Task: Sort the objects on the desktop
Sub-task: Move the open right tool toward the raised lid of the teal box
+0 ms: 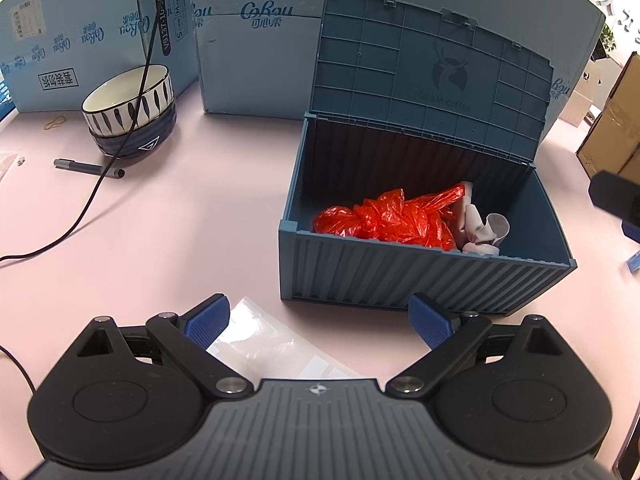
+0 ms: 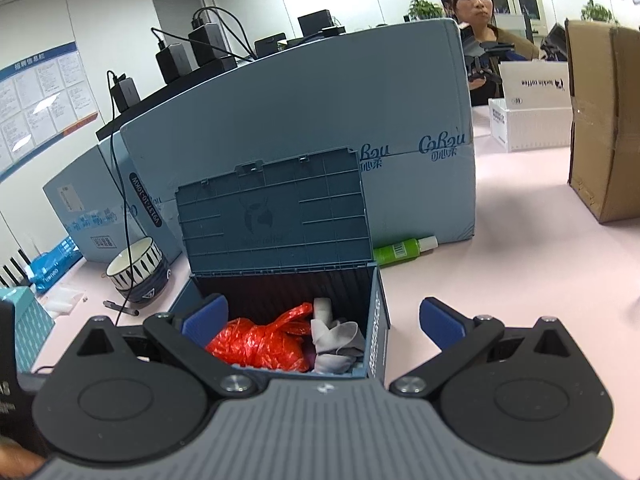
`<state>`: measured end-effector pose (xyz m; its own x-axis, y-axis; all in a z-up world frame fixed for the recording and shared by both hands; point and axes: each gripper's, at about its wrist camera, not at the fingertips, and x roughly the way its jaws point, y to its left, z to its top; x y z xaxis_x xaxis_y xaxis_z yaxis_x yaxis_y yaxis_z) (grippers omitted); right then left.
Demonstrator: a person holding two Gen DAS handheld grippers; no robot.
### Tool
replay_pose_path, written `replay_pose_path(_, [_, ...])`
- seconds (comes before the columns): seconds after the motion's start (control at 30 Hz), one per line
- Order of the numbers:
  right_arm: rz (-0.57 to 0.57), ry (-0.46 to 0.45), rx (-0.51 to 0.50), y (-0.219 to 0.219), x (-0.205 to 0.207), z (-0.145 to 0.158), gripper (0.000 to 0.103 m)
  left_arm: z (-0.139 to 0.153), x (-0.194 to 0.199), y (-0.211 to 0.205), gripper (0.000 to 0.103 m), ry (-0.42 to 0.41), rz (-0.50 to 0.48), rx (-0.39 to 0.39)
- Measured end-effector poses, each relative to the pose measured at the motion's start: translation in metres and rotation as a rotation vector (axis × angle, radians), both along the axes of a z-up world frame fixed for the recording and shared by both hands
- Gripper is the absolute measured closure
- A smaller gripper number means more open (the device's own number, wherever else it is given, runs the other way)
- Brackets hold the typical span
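A slate-blue ribbed storage box [image 1: 420, 276], its gridded lid [image 1: 432, 76] stamped with a darker deer emblem, sits on a pale pink worktop [image 1: 180, 240]. Inside the box lie a bright orange-red plastic bag [image 1: 392, 220] and a pale grey cloth [image 1: 484, 232]. Left of the box, a white bowl [image 1: 128, 100] with dark leaf-like stripes is stacked on a navy bowl [image 1: 136, 140] bearing a white triangle. Behind the box stand light blue cartons [image 1: 256, 40] with darker blue lettering. Right of the box lies a lime-green bottle [image 2: 402, 251] with a white cap. Each tool [image 1: 320, 320] [image 2: 324, 320] is black and grey with blue pads [image 1: 208, 322] [image 2: 442, 322].
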<state>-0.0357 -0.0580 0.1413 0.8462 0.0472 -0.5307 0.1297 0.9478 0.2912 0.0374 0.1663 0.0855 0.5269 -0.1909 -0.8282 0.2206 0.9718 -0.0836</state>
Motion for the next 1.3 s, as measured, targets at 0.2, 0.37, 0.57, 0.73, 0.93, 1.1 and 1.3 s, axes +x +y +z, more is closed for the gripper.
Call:
replay_pose_path(0.2, [0.036, 0.062, 0.125, -0.016, 0.008, 0.001, 0.000, 0.002, -0.004, -0.002, 0.007, 0.004, 0.007, 0.006])
replay_pose_path(0.37, [0.033, 0.058, 0.158, -0.023, 0.011, 0.004, 0.000, 0.005, -0.005, -0.001, 0.007, 0.009, 0.026, -0.002])
replay_pose_path(0.57, [0.027, 0.041, 0.159, -0.030, 0.016, 0.010, 0.000, 0.007, -0.006, 0.000, 0.007, 0.006, 0.048, -0.008])
replay_pose_path(0.73, [0.027, 0.027, 0.168, -0.034, 0.020, 0.012, 0.000, 0.005, -0.005, 0.000, 0.007, 0.014, 0.062, -0.005])
replay_pose_path(0.93, [0.054, 0.039, 0.170, -0.033, 0.027, 0.014, 0.000, 0.003, -0.004, -0.002, 0.007, 0.020, 0.070, 0.006])
replay_pose_path(1.1, [0.067, 0.073, 0.146, -0.027, 0.031, 0.017, 0.000, 0.000, -0.003, 0.000, 0.007, 0.025, 0.084, 0.027])
replay_pose_path(1.3, [0.074, 0.087, 0.159, -0.027, 0.032, 0.016, 0.000, 0.000, -0.003, 0.003, 0.007, 0.020, 0.094, 0.033])
